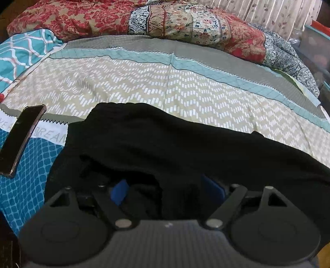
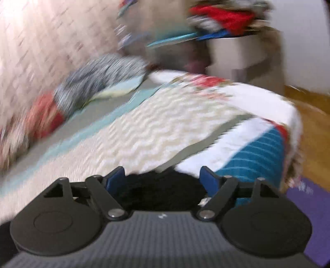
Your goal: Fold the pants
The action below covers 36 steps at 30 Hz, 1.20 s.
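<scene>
The black pants (image 1: 175, 148) lie bunched on the patterned bedspread (image 1: 144, 82), spreading right across the left wrist view. My left gripper (image 1: 167, 191) is right at their near edge with its jaws wide apart; black cloth drapes over and between the blue pads (image 1: 119, 190). In the blurred right wrist view my right gripper (image 2: 163, 181) is open above the bed, with a patch of black pants (image 2: 160, 191) just below and between its blue fingers (image 2: 209, 179).
A dark phone (image 1: 20, 140) lies on the bed at the left. A red floral quilt (image 1: 144, 18) is heaped along the far side. The bed's corner (image 2: 288, 115) drops to a wooden floor (image 2: 315, 144); a purple mat (image 2: 305, 210) lies below.
</scene>
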{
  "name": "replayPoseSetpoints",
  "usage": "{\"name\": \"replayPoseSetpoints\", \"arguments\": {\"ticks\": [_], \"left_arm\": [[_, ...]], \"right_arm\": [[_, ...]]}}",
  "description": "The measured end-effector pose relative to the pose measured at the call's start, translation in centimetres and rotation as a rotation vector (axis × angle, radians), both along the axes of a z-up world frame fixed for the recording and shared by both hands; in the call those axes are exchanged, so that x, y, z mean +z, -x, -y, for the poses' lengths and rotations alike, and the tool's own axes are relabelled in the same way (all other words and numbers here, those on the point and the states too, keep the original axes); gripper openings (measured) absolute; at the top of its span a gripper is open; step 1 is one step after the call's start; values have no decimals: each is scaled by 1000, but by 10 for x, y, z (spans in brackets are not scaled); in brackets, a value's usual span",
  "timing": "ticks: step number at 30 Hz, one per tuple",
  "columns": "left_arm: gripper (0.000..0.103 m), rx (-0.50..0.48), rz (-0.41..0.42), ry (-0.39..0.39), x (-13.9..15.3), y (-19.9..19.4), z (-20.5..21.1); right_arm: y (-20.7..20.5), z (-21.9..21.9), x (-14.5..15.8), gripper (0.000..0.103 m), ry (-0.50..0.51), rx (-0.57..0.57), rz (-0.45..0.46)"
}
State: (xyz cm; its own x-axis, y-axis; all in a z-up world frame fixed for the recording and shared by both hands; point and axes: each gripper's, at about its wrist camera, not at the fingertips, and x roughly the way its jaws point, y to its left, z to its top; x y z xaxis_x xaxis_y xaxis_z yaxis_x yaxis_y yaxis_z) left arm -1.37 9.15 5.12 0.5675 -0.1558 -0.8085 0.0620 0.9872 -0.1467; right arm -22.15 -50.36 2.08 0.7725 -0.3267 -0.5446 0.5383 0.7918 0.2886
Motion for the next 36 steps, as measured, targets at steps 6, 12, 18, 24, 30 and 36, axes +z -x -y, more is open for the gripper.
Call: {"name": "replayPoseSetpoints", "arguments": {"ticks": [6, 12, 18, 24, 30, 36], "left_arm": [[80, 11, -7, -20, -2, -3, 3], [80, 14, -15, -45, -5, -4, 7], [80, 22, -26, -23, -3, -4, 3], [84, 22, -26, -44, -5, -5, 12], [83, 16, -22, -28, -2, -4, 10], [82, 18, -2, 41, 12, 7, 3]], "right_arm": [[-16, -18, 5, 26, 156, -19, -66], [-40, 6, -11, 37, 71, -69, -50], [0, 20, -9, 91, -48, -77, 140], [14, 29, -33, 84, -115, -57, 48], [21, 5, -17, 36, -211, 15, 109], [17, -54, 39, 31, -176, 125, 180]]}}
